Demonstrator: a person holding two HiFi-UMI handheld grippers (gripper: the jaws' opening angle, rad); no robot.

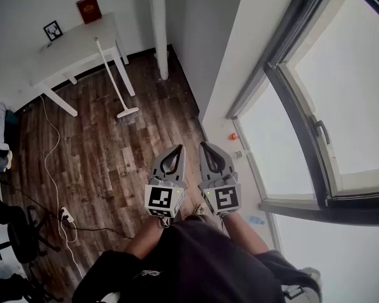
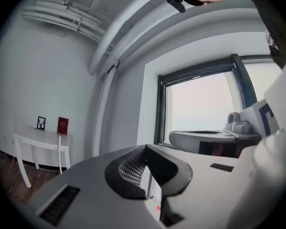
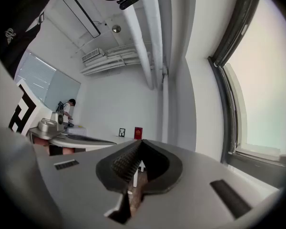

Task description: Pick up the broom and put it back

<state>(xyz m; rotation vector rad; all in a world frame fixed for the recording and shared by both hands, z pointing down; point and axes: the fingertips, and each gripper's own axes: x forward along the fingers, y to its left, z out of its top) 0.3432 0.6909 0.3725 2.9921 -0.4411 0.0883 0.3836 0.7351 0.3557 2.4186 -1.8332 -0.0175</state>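
The broom [image 1: 115, 87] leans against the front of the white table [image 1: 76, 49], its pale handle tilted and its bristle head [image 1: 127, 114] on the wooden floor, well ahead of me. Both grippers are held level near my body, side by side and far from the broom. My left gripper [image 1: 178, 148] is shut with nothing in it, and so is my right gripper [image 1: 205, 144]. In the left gripper view the jaws [image 2: 145, 147] meet at the tip, with the broom handle [image 2: 60, 151] small at the far left. In the right gripper view the gripper [image 3: 140, 141] is shut and empty.
A red book [image 1: 88, 9] and a small picture frame [image 1: 52, 29] stand on the table. A white pipe [image 1: 158, 27] rises by the wall. A big window [image 1: 328, 106] is on the right. A white cable with a power strip [image 1: 64, 215] and a black chair [image 1: 16, 235] are at the left.
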